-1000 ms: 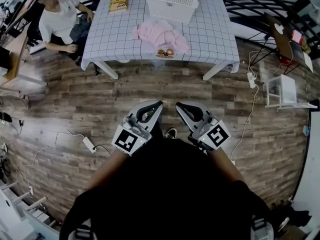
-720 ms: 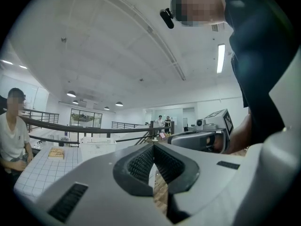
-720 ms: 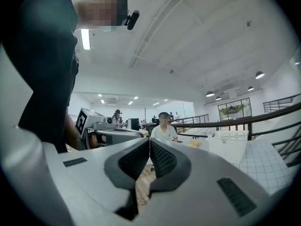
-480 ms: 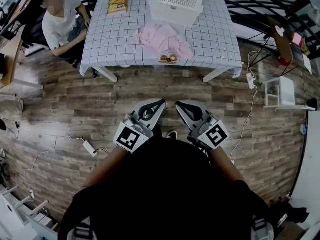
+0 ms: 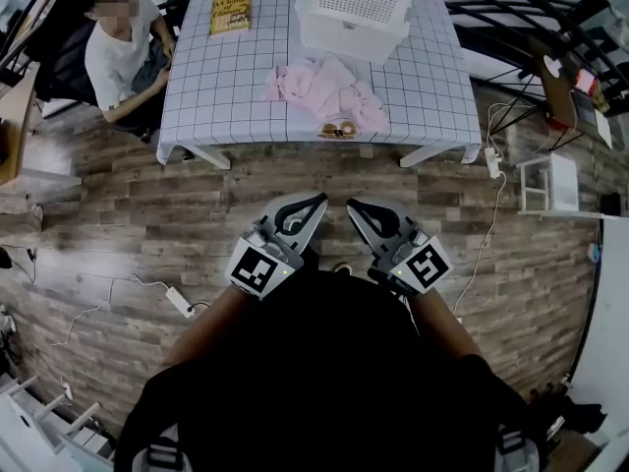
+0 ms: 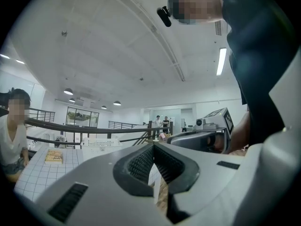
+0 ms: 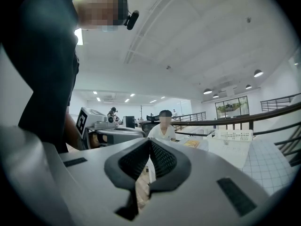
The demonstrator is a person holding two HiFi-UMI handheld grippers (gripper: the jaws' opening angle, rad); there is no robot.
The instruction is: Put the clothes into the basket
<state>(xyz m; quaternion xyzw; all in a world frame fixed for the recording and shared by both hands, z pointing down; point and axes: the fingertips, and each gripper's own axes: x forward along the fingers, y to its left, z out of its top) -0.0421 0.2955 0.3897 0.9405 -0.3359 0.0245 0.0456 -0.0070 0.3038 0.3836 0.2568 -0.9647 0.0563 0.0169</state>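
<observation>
Clothes: a pink heap, upper centre of the head view, lying on the checked cloth of the table, outside the basket. Basket: white, perforated, top centre of frame, just beyond the heap; cannot tell whether the two touch. Small brown item at the table's near edge, right against the lower side of the heap. Yellow book at the upper left of the tabletop, well apart from the clothes. Seated person in a white top at the table's left side, upper left of frame.

Left gripper and right gripper: mid-frame, side by side over the wood-plank floor, tips angled toward each other, well short of the table. Left gripper view: jaws closed tip to tip, nothing held. Right gripper view: the same, pads together, nothing between them.

Power strip with cable on the floor, lower left. White stool near the right edge.
</observation>
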